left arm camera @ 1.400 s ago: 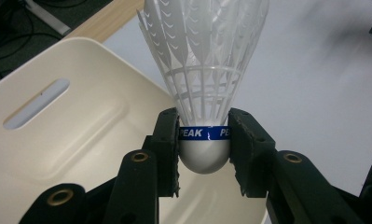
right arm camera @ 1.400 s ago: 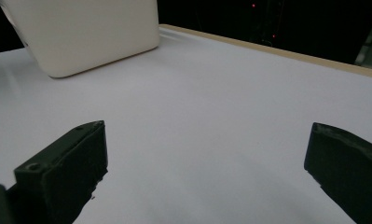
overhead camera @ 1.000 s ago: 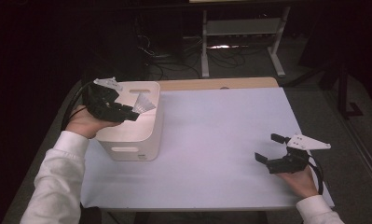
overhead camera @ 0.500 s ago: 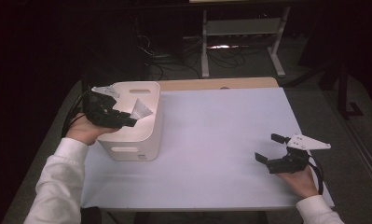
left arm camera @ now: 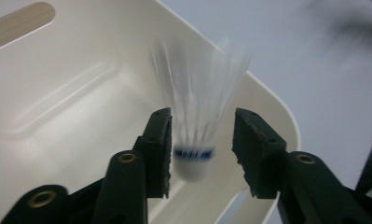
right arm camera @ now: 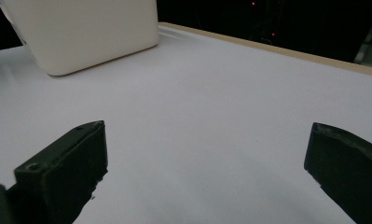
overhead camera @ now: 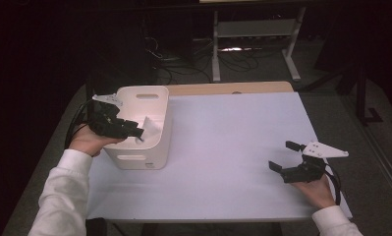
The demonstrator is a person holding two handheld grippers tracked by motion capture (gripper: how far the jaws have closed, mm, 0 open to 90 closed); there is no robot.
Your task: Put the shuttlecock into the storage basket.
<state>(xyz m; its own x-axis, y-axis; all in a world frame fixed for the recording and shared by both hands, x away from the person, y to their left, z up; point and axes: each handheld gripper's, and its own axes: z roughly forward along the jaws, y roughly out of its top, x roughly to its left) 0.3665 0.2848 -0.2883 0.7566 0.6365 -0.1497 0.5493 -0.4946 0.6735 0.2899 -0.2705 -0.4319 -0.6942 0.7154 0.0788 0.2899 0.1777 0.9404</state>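
Note:
A white feathered shuttlecock [left arm camera: 193, 161] with a blue band on its cork sits blurred between the jaws of my left gripper [left arm camera: 202, 128]. It lies against one jaw, with a gap to the other, so the gripper is open. All this is over the inside of a cream plastic bin [left arm camera: 72, 93]. In the high view the left gripper [overhead camera: 137, 132] reaches over the bin [overhead camera: 134, 160] at the table's left, with the shuttlecock [overhead camera: 152, 126] at its tips. My right gripper [overhead camera: 282, 156] rests open and empty near the front right of the table.
The white table top [overhead camera: 233, 132] stretches between the bin and my right gripper. The right gripper view looks across it to the bin's outer wall [right arm camera: 81, 32]. A metal stand [overhead camera: 252, 34] and cables lie on the dark floor beyond the table.
My left gripper has moved toward me and lower over the bin, and its jaws have parted around the shuttlecock. The right gripper has stayed put.

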